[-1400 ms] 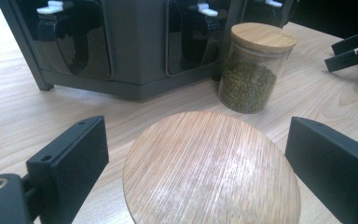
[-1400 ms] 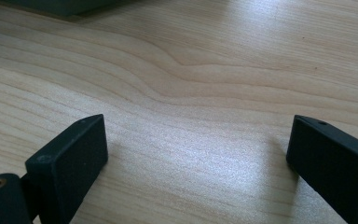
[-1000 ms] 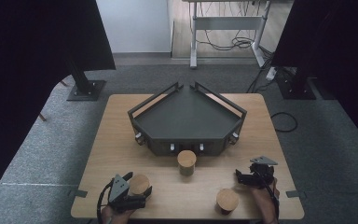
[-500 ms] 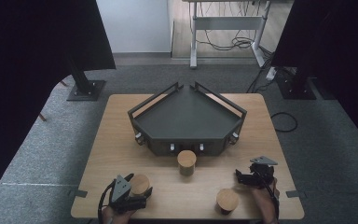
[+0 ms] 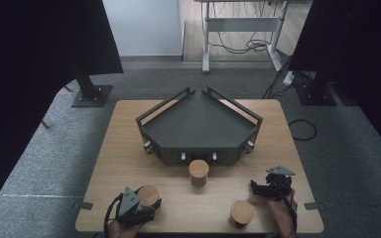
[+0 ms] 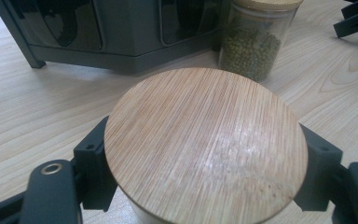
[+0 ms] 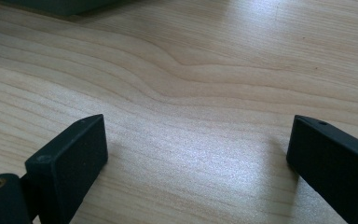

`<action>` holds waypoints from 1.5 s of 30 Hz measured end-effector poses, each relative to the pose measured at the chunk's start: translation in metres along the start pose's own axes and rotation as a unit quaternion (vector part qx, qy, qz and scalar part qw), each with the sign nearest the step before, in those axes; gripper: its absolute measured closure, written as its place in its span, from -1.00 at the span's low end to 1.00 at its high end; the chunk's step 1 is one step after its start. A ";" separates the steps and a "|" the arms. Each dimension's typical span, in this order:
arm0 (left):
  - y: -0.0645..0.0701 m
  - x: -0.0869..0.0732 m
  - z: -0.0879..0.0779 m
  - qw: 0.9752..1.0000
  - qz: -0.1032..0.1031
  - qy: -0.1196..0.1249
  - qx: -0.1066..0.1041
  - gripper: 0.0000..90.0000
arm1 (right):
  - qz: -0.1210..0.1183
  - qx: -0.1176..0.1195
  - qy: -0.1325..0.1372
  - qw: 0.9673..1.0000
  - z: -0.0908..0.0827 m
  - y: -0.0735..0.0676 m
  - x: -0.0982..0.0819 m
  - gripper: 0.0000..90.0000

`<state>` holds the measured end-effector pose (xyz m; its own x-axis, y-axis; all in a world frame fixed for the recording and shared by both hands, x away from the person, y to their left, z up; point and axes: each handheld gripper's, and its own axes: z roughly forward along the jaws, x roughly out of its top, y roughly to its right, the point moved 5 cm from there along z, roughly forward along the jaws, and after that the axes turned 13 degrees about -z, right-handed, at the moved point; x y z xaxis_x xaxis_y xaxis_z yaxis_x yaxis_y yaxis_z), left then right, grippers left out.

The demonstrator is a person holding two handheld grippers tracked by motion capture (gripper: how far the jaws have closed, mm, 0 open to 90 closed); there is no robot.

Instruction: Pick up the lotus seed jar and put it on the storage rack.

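I see grey carpet around my wooden tabletop (image 5: 129, 144), with a dark tray (image 5: 198, 130) toward its far edge. My left gripper (image 5: 141, 210) has just clenched on a bamboo-lidded jar (image 6: 205, 144) by the near-left corner. My right gripper (image 5: 263, 189) rests released near the right edge.

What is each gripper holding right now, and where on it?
The left gripper has just closed on the jar, clamping its sides just under the bamboo lid. The right gripper is open over bare table, holding nothing.
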<state>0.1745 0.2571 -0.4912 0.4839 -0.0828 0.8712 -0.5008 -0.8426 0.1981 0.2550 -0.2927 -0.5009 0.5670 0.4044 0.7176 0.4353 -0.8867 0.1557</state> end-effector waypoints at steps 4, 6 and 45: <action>0.001 0.000 0.000 1.000 -0.001 0.001 0.001 -0.45 | 0.000 0.000 0.000 1.000 0.000 0.000 0.000 -0.90; 0.001 0.000 0.001 1.000 -0.001 0.002 0.002 -0.45 | 0.000 0.000 0.000 1.000 0.000 0.000 0.000 -0.90; 0.017 0.036 -0.011 0.997 0.016 0.079 -0.012 -0.44 | -0.001 0.001 0.000 1.000 0.000 0.000 0.000 -0.90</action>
<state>0.1758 0.2456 -0.4519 0.3495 -0.0242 0.9366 -0.5332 -0.8272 0.1776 0.2549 -0.2928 -0.5010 0.5656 0.4063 0.7176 0.4381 -0.8853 0.1560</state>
